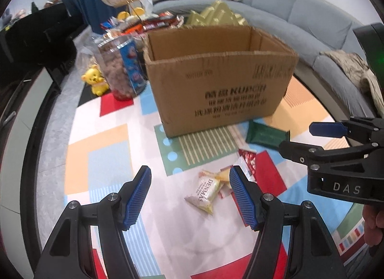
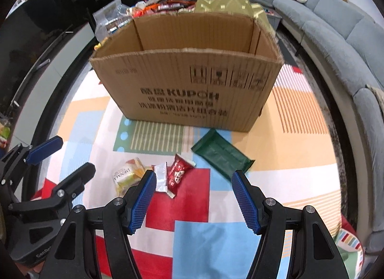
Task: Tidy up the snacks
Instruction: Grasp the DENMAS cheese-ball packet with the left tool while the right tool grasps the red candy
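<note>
**Both grippers empty over loose snacks on the rug**

Patchwork rug [image 2: 192, 238] in red, blue, peach and white fills the floor, which is why the small wrappers stand out on it.

Nearest, the left gripper [image 1: 189, 197] has its blue pads spread apart with nothing between them; the pale DENMAS packet [image 1: 206, 192] lies on the rug in the gap, toward the 3 o'clock pad, apparently untouched. The right gripper [image 2: 192, 199] is likewise spread and empty, with a silver wrapper [image 2: 161, 179] and a red packet [image 2: 177, 171] lying just off its 9 o'clock pad.

Further out at 1 o'clock lies a dark green packet [image 2: 222, 156], near the foot of the cardboard box [image 2: 187, 87]. That box stands open-topped, probably as the place the snacks go; its inside bottom is hidden.

Beyond it at 12 o'clock sits a heap of more snacks [image 2: 163, 5], and a grey sofa [image 2: 336, 22] curves round at 2 o'clock.
</note>
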`<action>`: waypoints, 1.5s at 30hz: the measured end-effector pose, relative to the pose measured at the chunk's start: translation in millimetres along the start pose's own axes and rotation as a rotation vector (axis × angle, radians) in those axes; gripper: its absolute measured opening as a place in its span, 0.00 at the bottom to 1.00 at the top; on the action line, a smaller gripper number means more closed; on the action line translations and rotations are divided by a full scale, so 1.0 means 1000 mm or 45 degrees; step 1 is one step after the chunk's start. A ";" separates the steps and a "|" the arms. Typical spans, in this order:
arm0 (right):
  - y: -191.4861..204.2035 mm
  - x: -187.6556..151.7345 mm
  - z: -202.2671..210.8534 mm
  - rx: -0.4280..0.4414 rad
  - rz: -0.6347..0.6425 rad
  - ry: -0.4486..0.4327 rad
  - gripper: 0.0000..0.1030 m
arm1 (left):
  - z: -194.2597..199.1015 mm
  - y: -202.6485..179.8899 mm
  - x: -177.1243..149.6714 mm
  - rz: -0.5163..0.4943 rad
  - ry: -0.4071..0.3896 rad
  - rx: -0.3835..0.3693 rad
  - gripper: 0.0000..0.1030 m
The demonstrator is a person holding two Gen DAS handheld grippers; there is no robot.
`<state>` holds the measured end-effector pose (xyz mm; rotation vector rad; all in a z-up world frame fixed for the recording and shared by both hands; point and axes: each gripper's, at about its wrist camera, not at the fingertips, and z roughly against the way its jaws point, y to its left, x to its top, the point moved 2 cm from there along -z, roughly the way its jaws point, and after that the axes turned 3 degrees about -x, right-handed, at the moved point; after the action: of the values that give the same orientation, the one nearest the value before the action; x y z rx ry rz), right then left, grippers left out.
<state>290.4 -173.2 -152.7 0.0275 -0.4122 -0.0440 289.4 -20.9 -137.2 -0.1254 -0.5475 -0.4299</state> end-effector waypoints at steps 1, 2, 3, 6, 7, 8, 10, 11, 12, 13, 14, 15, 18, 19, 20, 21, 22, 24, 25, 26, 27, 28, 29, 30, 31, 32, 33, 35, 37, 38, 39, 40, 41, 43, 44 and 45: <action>0.000 0.000 -0.004 0.003 -0.005 0.012 0.64 | -0.004 0.000 0.000 -0.008 0.014 -0.004 0.65; 0.000 -0.001 -0.009 0.008 -0.011 0.028 0.64 | -0.008 -0.001 -0.001 -0.020 0.032 -0.010 0.65; 0.000 0.000 -0.013 0.013 -0.018 0.044 0.64 | -0.011 0.000 -0.001 -0.027 0.045 -0.014 0.65; -0.001 -0.001 -0.024 0.019 -0.037 0.077 0.64 | -0.021 -0.001 -0.003 -0.055 0.099 -0.033 0.65; -0.001 -0.001 -0.027 0.019 -0.042 0.085 0.64 | -0.024 -0.001 -0.003 -0.067 0.115 -0.039 0.65; -0.001 -0.001 -0.031 0.021 -0.048 0.097 0.64 | -0.028 -0.002 -0.004 -0.081 0.132 -0.046 0.65; -0.001 -0.001 -0.036 0.021 -0.058 0.111 0.64 | -0.033 -0.004 -0.004 -0.113 0.163 -0.050 0.65; -0.001 0.000 -0.039 0.017 -0.062 0.119 0.64 | -0.037 -0.005 -0.005 -0.128 0.180 -0.053 0.65; -0.001 0.001 -0.042 0.014 -0.067 0.125 0.64 | -0.039 -0.005 -0.005 -0.134 0.189 -0.057 0.65; -0.001 0.001 -0.045 0.012 -0.072 0.130 0.64 | -0.041 -0.006 -0.005 -0.138 0.199 -0.063 0.65; -0.001 0.002 -0.048 0.009 -0.081 0.136 0.64 | -0.045 -0.006 -0.005 -0.145 0.215 -0.070 0.65; 0.000 0.003 -0.050 0.008 -0.087 0.141 0.64 | -0.048 -0.006 -0.006 -0.150 0.226 -0.074 0.65; 0.001 0.003 -0.058 0.010 -0.112 0.162 0.64 | -0.057 -0.008 -0.008 -0.167 0.253 -0.088 0.64; 0.001 0.003 -0.060 0.010 -0.123 0.166 0.64 | -0.059 -0.008 -0.008 -0.170 0.262 -0.094 0.64; 0.001 0.004 -0.062 0.009 -0.135 0.170 0.64 | -0.062 -0.008 -0.009 -0.172 0.268 -0.098 0.64; 0.002 0.004 -0.064 0.012 -0.153 0.175 0.64 | -0.064 -0.007 -0.009 -0.174 0.275 -0.102 0.64; 0.001 0.005 -0.066 0.015 -0.169 0.180 0.64 | -0.066 -0.007 -0.009 -0.175 0.280 -0.108 0.62; 0.001 0.004 -0.071 0.020 -0.206 0.197 0.64 | -0.071 -0.007 -0.009 -0.179 0.299 -0.119 0.58; 0.001 0.005 -0.073 0.024 -0.220 0.205 0.64 | -0.074 -0.007 -0.009 -0.185 0.307 -0.121 0.55; 0.002 0.004 -0.075 0.030 -0.231 0.214 0.64 | -0.076 -0.007 -0.009 -0.190 0.314 -0.122 0.55; 0.003 0.004 -0.078 0.031 -0.239 0.221 0.64 | -0.077 -0.007 -0.010 -0.193 0.318 -0.128 0.55; 0.004 0.005 -0.079 0.026 -0.242 0.223 0.63 | -0.079 -0.007 -0.010 -0.191 0.323 -0.139 0.55; 0.004 0.005 -0.081 0.021 -0.244 0.225 0.60 | -0.080 -0.007 -0.010 -0.187 0.328 -0.150 0.55; 0.005 0.005 -0.082 0.018 -0.247 0.228 0.58 | -0.082 -0.007 -0.011 -0.185 0.332 -0.158 0.55; 0.004 0.004 -0.084 0.019 -0.253 0.234 0.57 | -0.083 -0.007 -0.012 -0.184 0.336 -0.164 0.55; 0.005 0.004 -0.086 0.019 -0.259 0.242 0.54 | -0.084 -0.008 -0.013 -0.183 0.338 -0.167 0.55; 0.006 0.004 -0.088 0.020 -0.261 0.247 0.53 | -0.086 -0.008 -0.014 -0.182 0.343 -0.171 0.55; 0.010 0.002 -0.093 0.022 -0.262 0.259 0.52 | -0.091 -0.007 -0.015 -0.176 0.352 -0.181 0.55; 0.013 0.000 -0.096 0.026 -0.263 0.266 0.47 | -0.095 -0.007 -0.017 -0.170 0.359 -0.188 0.54; 0.014 0.000 -0.098 0.027 -0.263 0.269 0.46 | -0.096 -0.006 -0.017 -0.168 0.361 -0.192 0.52; 0.016 0.000 -0.100 0.027 -0.263 0.267 0.46 | -0.098 -0.005 -0.018 -0.165 0.364 -0.197 0.51; 0.018 0.000 -0.102 0.027 -0.264 0.267 0.46 | -0.099 -0.006 -0.018 -0.162 0.366 -0.202 0.49; 0.020 0.000 -0.103 0.029 -0.265 0.265 0.45 | -0.099 -0.006 -0.018 -0.157 0.368 -0.208 0.47; 0.023 0.001 -0.105 0.033 -0.265 0.263 0.45 | -0.101 -0.005 -0.018 -0.150 0.370 -0.221 0.44; 0.025 0.001 -0.107 0.035 -0.262 0.265 0.44 | -0.102 -0.005 -0.017 -0.149 0.371 -0.222 0.43; 0.027 0.002 -0.108 0.037 -0.259 0.266 0.43 | -0.103 -0.004 -0.017 -0.146 0.372 -0.226 0.42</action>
<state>336.2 -144.1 -249.8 0.1016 -0.2002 -0.2336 323.6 -42.0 -233.5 -0.1985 -0.2292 -0.5977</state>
